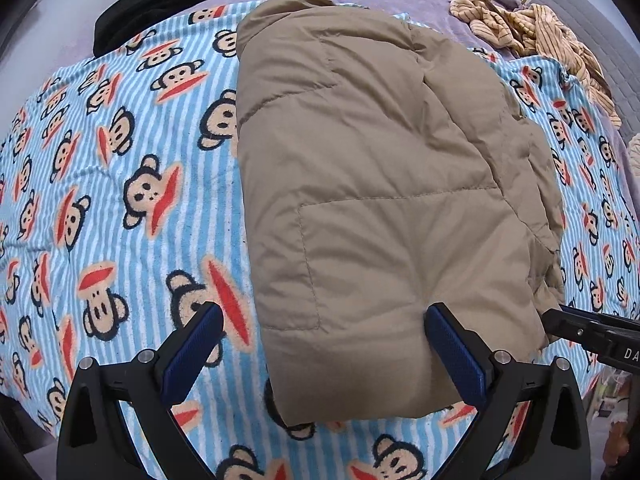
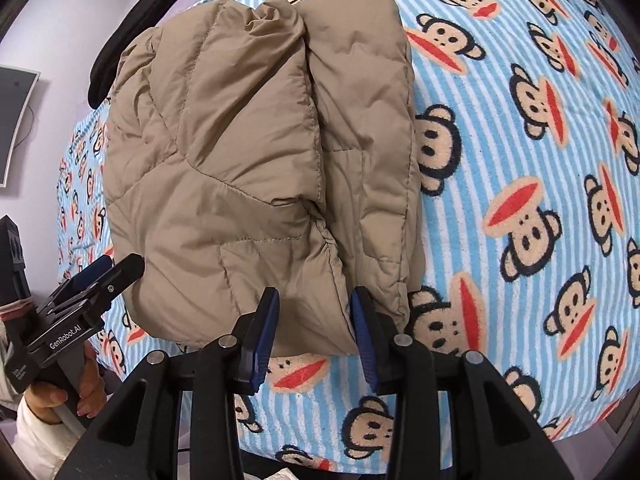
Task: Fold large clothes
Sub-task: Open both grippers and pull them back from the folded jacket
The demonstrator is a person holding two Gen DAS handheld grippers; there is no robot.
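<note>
On the monkey-print blanket (image 1: 120, 200) the tan puffer jacket (image 1: 380, 184) lies folded, left gripper (image 1: 324, 344) and right gripper (image 2: 316, 332) both parted and empty; next, probably, smoothing or setting aside.

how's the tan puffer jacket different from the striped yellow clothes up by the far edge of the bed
The tan puffer jacket is plain and quilted; the striped yellow clothes carry thin dark stripes. The jacket is folded into a neat block on the monkey-print blanket; the striped clothes lie crumpled in a loose heap. The jacket looks far bulkier. Both rest on the bed, ungripped.

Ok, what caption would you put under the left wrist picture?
Left gripper open over a folded tan puffer jacket on a monkey-print blanket.
</note>
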